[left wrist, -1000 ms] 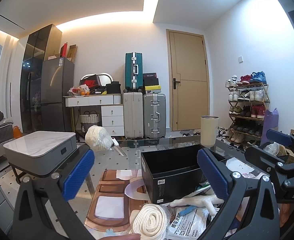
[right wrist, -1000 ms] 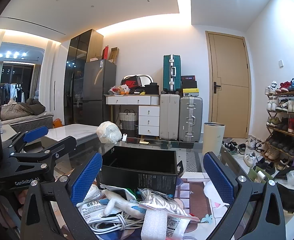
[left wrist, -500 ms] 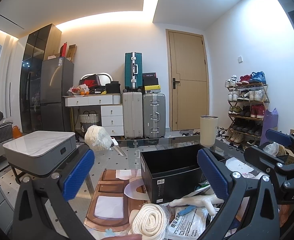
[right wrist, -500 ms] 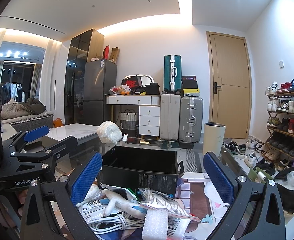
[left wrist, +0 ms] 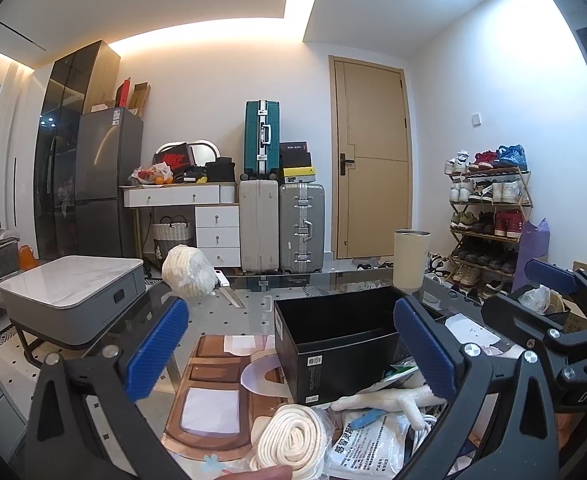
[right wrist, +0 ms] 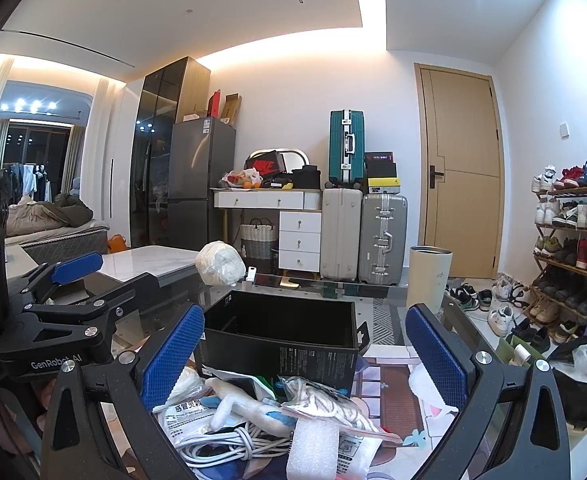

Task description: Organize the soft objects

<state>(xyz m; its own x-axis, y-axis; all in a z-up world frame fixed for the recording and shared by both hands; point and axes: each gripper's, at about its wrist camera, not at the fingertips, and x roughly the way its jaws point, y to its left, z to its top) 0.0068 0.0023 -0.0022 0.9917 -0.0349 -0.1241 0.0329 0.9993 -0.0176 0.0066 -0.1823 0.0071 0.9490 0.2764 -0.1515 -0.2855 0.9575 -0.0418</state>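
1. Nearest the right gripper, jaws spread wide and empty: a white foam block standing on end, beside a coiled white cable.
2. Just behind, a white plush toy lying lengthwise left to right across a white packet printed in Chinese characters; a bagged rope bundle at its right end.
3. Under the left gripper, likewise wide open and empty: a cream rope coil, spiral face up.
4. Legible on the gripper bodies: "GenRobot.AI" and "DAS".
5. Beyond the pile, touching it: an open black box, long axis left to right, small unreadable print on its front.
6. Farther along the glass table: a bagged white bundle and a cream tumbler.
7. By the far wall: a Nike shoebox.
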